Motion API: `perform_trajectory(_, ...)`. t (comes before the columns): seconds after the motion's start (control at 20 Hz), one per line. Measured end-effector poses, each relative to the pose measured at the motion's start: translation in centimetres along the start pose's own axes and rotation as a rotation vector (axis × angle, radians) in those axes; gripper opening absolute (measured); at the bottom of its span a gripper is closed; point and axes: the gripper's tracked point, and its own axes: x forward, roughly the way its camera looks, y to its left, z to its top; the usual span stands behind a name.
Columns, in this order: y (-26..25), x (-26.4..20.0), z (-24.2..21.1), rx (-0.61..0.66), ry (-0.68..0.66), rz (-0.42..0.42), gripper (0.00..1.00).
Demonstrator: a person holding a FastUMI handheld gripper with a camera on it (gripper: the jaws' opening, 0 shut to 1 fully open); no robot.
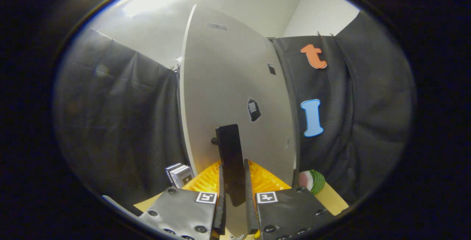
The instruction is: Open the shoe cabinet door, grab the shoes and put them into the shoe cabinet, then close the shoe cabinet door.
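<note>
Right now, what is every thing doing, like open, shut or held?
gripper: fingers closed on the black door handle.
door handle: black bar, upright, between the fingers.
cabinet door: grey panel; open or closed cannot be told.
small boxes: standing left of the door.

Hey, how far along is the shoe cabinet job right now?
Early stage, it seems. The gripper has its fingers closed on the black handle of the pale cabinet door, which stands ahead of them; whether the door is being opened or closed I cannot tell. An orange ribbed tray lies below. I cannot make out shoes, so loading them and shutting the door may remain.
</note>
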Motion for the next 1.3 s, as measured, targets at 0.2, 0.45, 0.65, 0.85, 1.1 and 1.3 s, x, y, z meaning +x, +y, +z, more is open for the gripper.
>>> perform_trajectory(0.2,-4.2,-2.2,0.1,-0.005,0.004,-0.078,0.24)
perform_trajectory(0.45,-7.9,-4.2,0.9,-0.004,-0.007,-0.173,0.23)
perform_trajectory(0.65,-12.2,-6.1,2.2,0.007,-0.032,-0.275,0.16)
perform_trajectory(0.85,-15.1,-8.7,3.6,0.005,-0.074,-0.359,0.16)
perform_trajectory(1.1,-15.1,-11.5,4.9,-0.007,-0.132,-0.374,0.16)
perform_trajectory(1.3,-12.1,-11.6,3.7,-0.005,-0.127,-0.309,0.16)
